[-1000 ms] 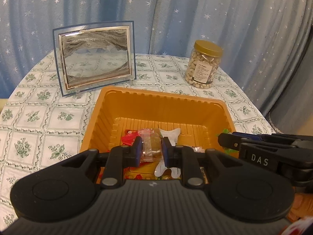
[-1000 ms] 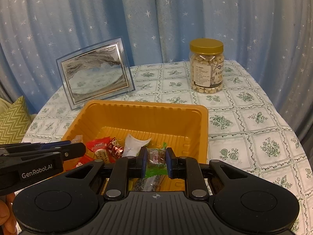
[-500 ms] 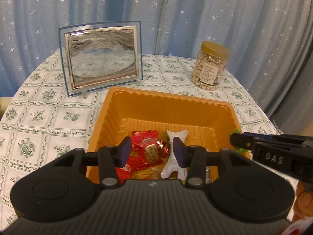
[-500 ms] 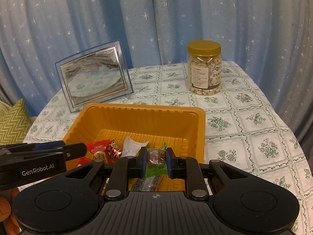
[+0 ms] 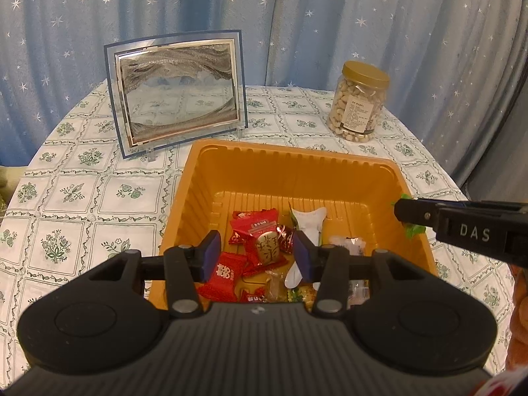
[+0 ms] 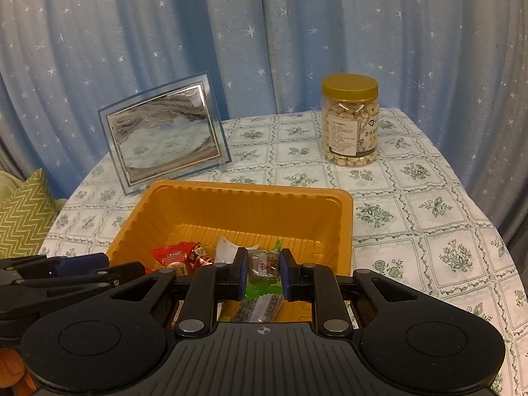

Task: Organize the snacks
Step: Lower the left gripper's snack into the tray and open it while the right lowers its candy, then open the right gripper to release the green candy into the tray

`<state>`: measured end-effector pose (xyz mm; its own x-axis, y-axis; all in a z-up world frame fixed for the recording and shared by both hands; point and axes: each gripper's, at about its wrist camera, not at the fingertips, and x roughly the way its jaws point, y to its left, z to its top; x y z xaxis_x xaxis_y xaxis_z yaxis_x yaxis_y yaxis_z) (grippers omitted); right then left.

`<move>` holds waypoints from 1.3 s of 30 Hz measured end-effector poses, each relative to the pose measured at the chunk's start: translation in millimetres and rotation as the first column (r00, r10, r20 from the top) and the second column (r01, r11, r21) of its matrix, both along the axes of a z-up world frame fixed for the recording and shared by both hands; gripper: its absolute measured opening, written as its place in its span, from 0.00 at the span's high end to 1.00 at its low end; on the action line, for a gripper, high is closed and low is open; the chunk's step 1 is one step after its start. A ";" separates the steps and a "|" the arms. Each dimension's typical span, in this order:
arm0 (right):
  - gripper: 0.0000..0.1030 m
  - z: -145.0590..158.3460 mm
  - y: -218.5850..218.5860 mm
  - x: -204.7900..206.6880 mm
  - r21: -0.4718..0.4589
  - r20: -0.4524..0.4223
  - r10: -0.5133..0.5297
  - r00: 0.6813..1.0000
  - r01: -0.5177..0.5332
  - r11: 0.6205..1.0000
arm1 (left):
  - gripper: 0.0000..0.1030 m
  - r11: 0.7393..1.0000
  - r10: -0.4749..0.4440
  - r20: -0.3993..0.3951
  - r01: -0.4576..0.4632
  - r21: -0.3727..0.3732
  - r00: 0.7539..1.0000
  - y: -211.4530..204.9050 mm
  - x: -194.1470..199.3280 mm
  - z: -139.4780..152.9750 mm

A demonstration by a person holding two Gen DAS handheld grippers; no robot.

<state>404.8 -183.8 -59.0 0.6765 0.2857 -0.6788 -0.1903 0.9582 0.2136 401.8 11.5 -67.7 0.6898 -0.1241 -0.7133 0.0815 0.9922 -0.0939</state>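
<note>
Table backdrop
Sand-art frame (image 5: 176,94) far left; nut jar (image 5: 359,100) far right; starry blue curtain (image 6: 264,33) behind.

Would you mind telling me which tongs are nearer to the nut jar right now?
Right. The right tongs, holding a green snack, are at the tray's jar-side edge; the left tongs hang open over its opposite side, farther from the nut jar.

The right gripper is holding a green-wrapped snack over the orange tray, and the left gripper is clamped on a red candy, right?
Not quite. The left gripper is open and holds nothing, as the left wrist view shows. The right gripper does hold the green-wrapped snack over the orange tray.
</note>
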 end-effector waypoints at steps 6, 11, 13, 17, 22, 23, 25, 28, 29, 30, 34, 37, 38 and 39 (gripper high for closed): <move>0.80 4.3 5.0 4.9 0.002 0.003 0.007 1.000 -0.007 1.000 | 0.57 1.000 -0.001 0.003 0.001 0.001 1.000 0.9 -0.5 0.5; 0.80 4.9 6.6 8.1 0.006 0.006 0.009 1.000 -0.009 1.000 | 0.56 1.000 0.004 0.002 -0.004 0.001 1.000 3.5 0.4 -0.6; 0.80 4.2 6.8 9.7 0.009 0.003 0.008 1.000 -0.008 1.000 | 0.56 1.000 0.005 0.002 -0.005 0.001 1.000 4.1 0.6 -1.0; 0.80 2.9 8.2 12.4 0.011 -0.001 0.009 1.000 -0.009 1.000 | 0.56 1.000 0.007 0.002 -0.007 0.001 1.000 5.6 0.9 -1.4; 0.80 -0.5 7.8 15.6 0.019 -0.009 0.007 1.000 -0.007 1.000 | 0.56 1.000 0.009 0.002 -0.009 -0.001 1.000 7.8 2.7 -2.6; 0.80 -1.3 7.6 16.1 0.022 -0.012 0.006 1.000 -0.006 1.000 | 0.56 1.000 0.009 0.002 -0.009 -0.002 1.000 8.2 3.3 -2.9; 0.80 -3.2 5.2 16.8 0.039 -0.011 -0.001 1.000 0.002 0.999 | 0.56 1.000 0.010 0.001 -0.010 -0.002 1.000 8.6 4.5 -3.5; 0.69 -6.9 1.2 20.9 0.082 -0.013 0.004 1.000 -0.003 0.997 | 0.55 1.000 0.011 0.002 -0.011 -0.003 1.000 8.3 4.5 -3.0; 0.55 -8.1 -1.5 21.8 0.096 -0.014 -0.008 1.000 0.009 0.995 | 0.54 1.000 0.012 0.004 -0.012 -0.005 1.000 8.9 4.5 -3.2; 0.27 -9.1 -5.6 21.1 0.121 -0.008 -0.022 1.000 0.023 0.992 | 0.53 1.000 0.013 0.008 -0.013 -0.009 1.000 9.8 4.2 -3.3; 0.22 -9.9 -18.6 18.3 0.145 -0.006 -0.062 0.998 0.062 0.987 | 0.48 1.000 0.023 0.012 -0.023 -0.007 1.000 13.3 2.3 -5.7; 0.22 -11.9 -23.5 17.2 0.131 -0.019 -0.073 0.997 0.074 0.989 | 0.48 1.000 0.023 0.009 -0.023 -0.012 1.000 13.9 1.4 -6.6; 0.22 -12.6 -24.5 16.6 0.128 -0.024 -0.073 0.997 0.075 0.989 | 0.47 1.000 0.020 0.009 -0.020 -0.012 1.000 13.1 1.3 -6.6; 0.22 -12.9 -25.4 16.2 0.125 -0.027 -0.074 0.997 0.077 0.989 | 0.46 1.000 0.016 0.010 -0.016 -0.011 1.000 12.4 0.9 -6.5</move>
